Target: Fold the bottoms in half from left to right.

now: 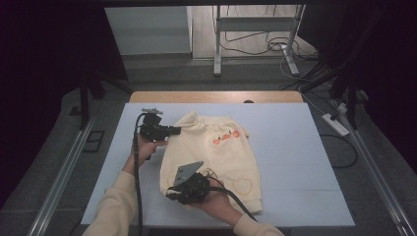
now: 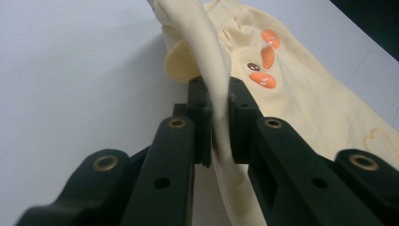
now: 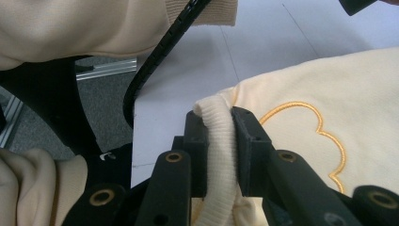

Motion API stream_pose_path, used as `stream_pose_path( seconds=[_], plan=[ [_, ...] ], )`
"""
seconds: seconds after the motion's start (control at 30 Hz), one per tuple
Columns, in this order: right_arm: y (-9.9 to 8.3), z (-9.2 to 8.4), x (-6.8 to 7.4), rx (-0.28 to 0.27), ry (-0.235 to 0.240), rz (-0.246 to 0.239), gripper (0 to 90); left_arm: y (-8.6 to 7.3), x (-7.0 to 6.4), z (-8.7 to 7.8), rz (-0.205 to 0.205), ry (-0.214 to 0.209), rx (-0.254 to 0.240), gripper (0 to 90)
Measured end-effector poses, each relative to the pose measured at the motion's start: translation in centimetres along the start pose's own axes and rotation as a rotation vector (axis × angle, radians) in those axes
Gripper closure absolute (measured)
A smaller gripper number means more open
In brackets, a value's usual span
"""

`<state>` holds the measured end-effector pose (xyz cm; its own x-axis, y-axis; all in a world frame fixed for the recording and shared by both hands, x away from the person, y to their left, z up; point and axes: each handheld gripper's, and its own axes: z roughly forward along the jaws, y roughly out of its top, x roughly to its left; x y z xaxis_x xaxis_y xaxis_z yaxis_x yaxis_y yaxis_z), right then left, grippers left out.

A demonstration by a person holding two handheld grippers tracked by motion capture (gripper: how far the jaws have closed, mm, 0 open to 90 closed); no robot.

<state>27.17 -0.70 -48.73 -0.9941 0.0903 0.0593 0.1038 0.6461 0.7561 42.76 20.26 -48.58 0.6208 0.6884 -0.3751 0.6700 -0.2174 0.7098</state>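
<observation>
Both grippers pinch the sweatshirt (image 1: 211, 157): left gripper (image 2: 219, 101) a fold, right gripper (image 3: 219, 117) its ribbed hem

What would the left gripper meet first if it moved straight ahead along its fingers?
Probably more of the cream sweatshirt it already pinches: the left gripper points along a raised fold, with the orange embroidery just beyond.

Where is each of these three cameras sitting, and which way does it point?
High view: above the person's side, looking forward and down on the table; both forearms enter from below, left gripper and right gripper on the cream sweatshirt.
Left gripper view: rides that gripper, looking along its jaws, clamped on a fold near the orange print.
Right gripper view: rides that gripper, jaws clamped on the ribbed hem; a sleeve shows.
Shared: all views show the sweatshirt and the table.
</observation>
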Motion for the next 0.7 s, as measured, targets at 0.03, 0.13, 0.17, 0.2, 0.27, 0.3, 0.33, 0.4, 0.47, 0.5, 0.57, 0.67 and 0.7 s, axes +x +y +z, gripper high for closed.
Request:
stream_pose_path(
  seconds=[0.03, 0.13, 0.17, 0.2, 0.27, 0.3, 0.33, 0.4, 0.47, 0.5, 0.57, 0.67, 0.7],
  plan=[
    [0.0, 0.0, 0.0, -0.001, 0.001, -0.001, 76.3, 0.0, 0.0, 0.0, 0.001, 0.001, -0.001, 82.0],
    [0.0, 0.1, 0.0, 0.000, 0.002, 0.001, 76.3, 0.0, -0.1, 0.0, 0.001, 0.000, -0.001, 82.0],
    [0.0, 0.1, 0.0, 0.000, 0.001, 0.000, 76.3, 0.0, -0.1, 0.0, 0.002, 0.000, -0.001, 82.0],
    [0.0, 0.1, 0.0, 0.000, 0.001, 0.001, 76.3, 0.0, -0.1, 0.0, 0.001, 0.000, -0.002, 82.0],
    [0.0, 0.1, 0.0, -0.002, 0.002, -0.001, 76.3, 0.0, -0.1, 0.0, 0.002, 0.001, -0.002, 82.0],
    [0.0, 0.1, 0.0, -0.002, 0.002, -0.001, 76.3, 0.0, -0.1, -0.1, 0.003, 0.001, -0.002, 82.0],
    [0.0, 0.0, 0.0, -0.003, 0.003, -0.001, 76.3, 0.1, -0.1, -0.1, 0.005, 0.001, -0.002, 82.0],
    [0.0, 0.1, 0.0, -0.005, 0.005, 0.001, 76.4, 0.2, -0.2, -0.4, 0.013, 0.004, -0.006, 82.0],
    [0.2, 0.1, 0.0, -0.018, 0.009, 0.002, 76.5, 0.4, -0.3, -1.0, 0.019, -0.001, -0.021, 82.0],
    [0.4, 0.2, 0.0, -0.031, 0.014, 0.004, 76.5, 0.4, -0.2, -1.4, 0.015, -0.006, -0.034, 82.0],
    [1.0, 0.1, 0.3, -0.050, 0.019, -0.013, 76.6, 0.5, -0.2, -2.1, 0.008, -0.013, -0.053, 82.0],
    [1.3, -0.3, 0.4, -0.065, 0.019, -0.026, 76.6, 0.4, -0.1, -2.2, -0.001, -0.010, -0.050, 82.0],
    [1.3, -0.4, 0.4, -0.066, 0.021, -0.023, 76.6, 0.3, 0.0, -2.1, -0.005, -0.011, -0.045, 82.0]
  ],
)
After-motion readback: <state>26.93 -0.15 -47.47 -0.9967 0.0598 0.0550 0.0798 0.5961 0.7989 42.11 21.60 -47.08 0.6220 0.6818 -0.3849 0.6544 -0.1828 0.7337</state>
